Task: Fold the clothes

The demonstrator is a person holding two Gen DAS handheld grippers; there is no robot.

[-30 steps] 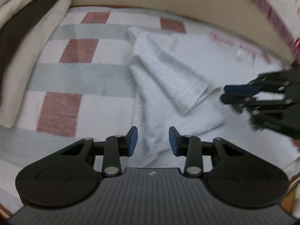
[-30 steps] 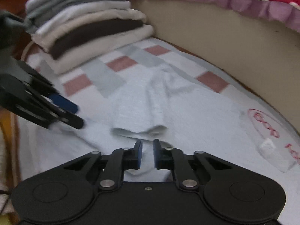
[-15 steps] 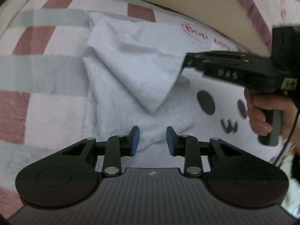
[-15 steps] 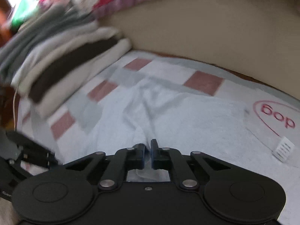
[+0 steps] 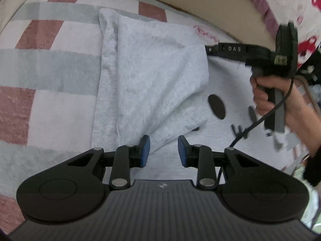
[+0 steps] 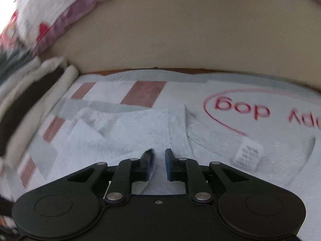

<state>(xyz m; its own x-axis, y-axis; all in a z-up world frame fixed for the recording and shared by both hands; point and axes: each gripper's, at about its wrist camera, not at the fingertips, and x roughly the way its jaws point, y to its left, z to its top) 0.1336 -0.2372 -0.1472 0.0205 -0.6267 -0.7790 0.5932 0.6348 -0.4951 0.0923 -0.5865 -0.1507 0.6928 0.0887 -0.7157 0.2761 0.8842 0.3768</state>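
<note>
A pale grey, fleecy garment [image 5: 152, 76] with a folded-over flap is seen spread on a plush blanket of white, grey and dusty-red checks [image 5: 50, 64], which lies against a smooth beige panel [image 6: 180, 40]. The flap's lower corner is gathered into a narrow point just ahead of the left gripper [image 5: 164, 150], between its blue-padded black fingers [image 5: 145, 150]; these are held apart, and no pressing on the cloth can be made out. The right gripper [image 6: 159, 163] is carried low over the same garment, angled downward, its blue pads [image 6: 169, 164] parting with only a narrow gap shown and the cloth lying beneath them rather than pinched. Ahead and to the right of those fingers, red printed lettering [image 6: 242, 108] and a white sewn-in care label [image 6: 248, 154] are shown on the fabric. Far to their left, a blurred stack of folded cream and dark brown clothes [image 6: 30, 92] is seen. In the left wrist view, a person's hand [image 5: 268, 92] is wrapped around the right gripper's grey handle.
</note>
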